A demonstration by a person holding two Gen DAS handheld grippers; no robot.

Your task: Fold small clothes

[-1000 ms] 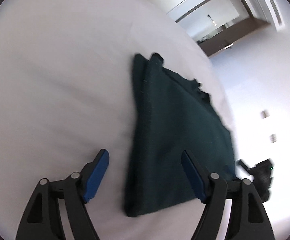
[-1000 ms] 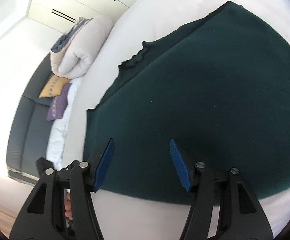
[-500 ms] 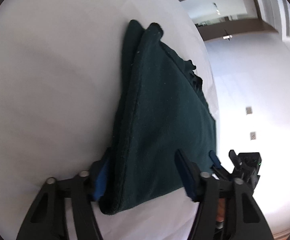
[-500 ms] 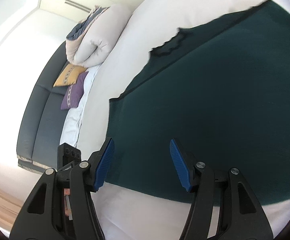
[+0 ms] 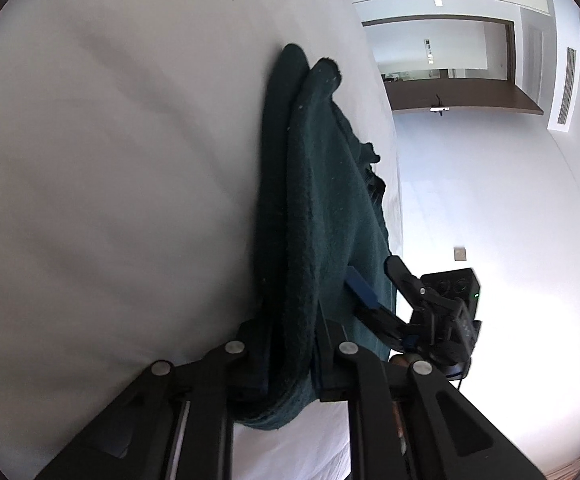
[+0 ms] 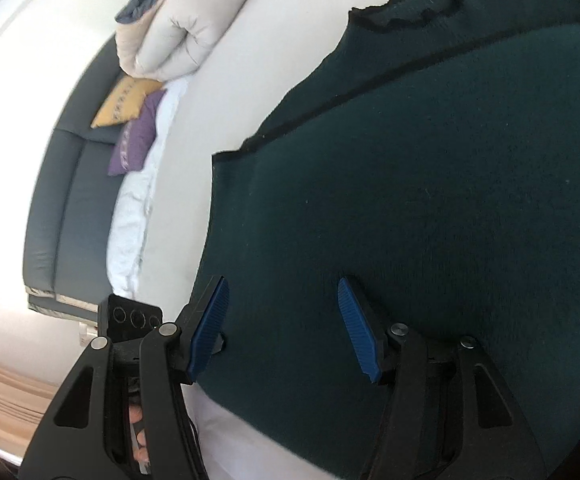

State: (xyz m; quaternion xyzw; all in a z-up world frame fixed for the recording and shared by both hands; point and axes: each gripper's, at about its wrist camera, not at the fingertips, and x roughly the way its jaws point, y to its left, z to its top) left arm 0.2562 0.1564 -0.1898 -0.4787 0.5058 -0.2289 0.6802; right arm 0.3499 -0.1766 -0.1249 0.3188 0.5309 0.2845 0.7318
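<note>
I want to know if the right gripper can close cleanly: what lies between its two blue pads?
In the right wrist view, only the dark green garment lies flat beneath the open right gripper; nothing else sits between the pads.

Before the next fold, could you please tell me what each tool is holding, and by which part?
The left tool has just closed on the dark green garment at its near folded edge. The right tool is open over the cloth, gripping nothing.

The garment [image 6: 430, 208] filling the right of the right wrist view is dark teal, edged with a thin black seam line. It lies on a white bed [image 6: 226, 92]. At upper left sit a yellow patterned cushion [image 6: 124, 100], a purple cushion [image 6: 136, 142], a cream duvet [image 6: 178, 28] and a grey-blue sofa [image 6: 58, 208]. The tongs [image 6: 286, 324] are black with ribbed blue pads [image 6: 356, 328].
</note>
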